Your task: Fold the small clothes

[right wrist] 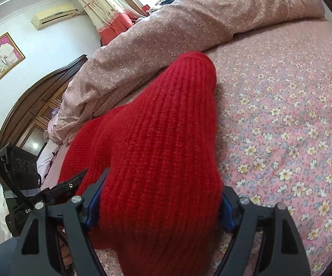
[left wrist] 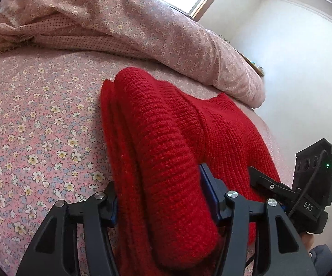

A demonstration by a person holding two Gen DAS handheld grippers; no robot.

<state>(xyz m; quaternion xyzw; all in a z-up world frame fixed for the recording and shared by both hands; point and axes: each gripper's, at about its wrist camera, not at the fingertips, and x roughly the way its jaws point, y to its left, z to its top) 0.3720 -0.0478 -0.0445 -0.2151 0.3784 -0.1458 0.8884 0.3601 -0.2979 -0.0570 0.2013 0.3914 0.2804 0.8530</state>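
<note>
Red knit fills the near foreground of both wrist views: the left gripper (left wrist: 166, 197) is clamped on a thick rolled fold of the red sweater (left wrist: 172, 138), and the right gripper (right wrist: 159, 207) pinches another bunched fold of it. Beyond the 2 grippers the sweater lies on the floral bedsheet (left wrist: 39, 126). Farther back, a pink quilt (left wrist: 142, 23) is heaped along the bed.
</note>
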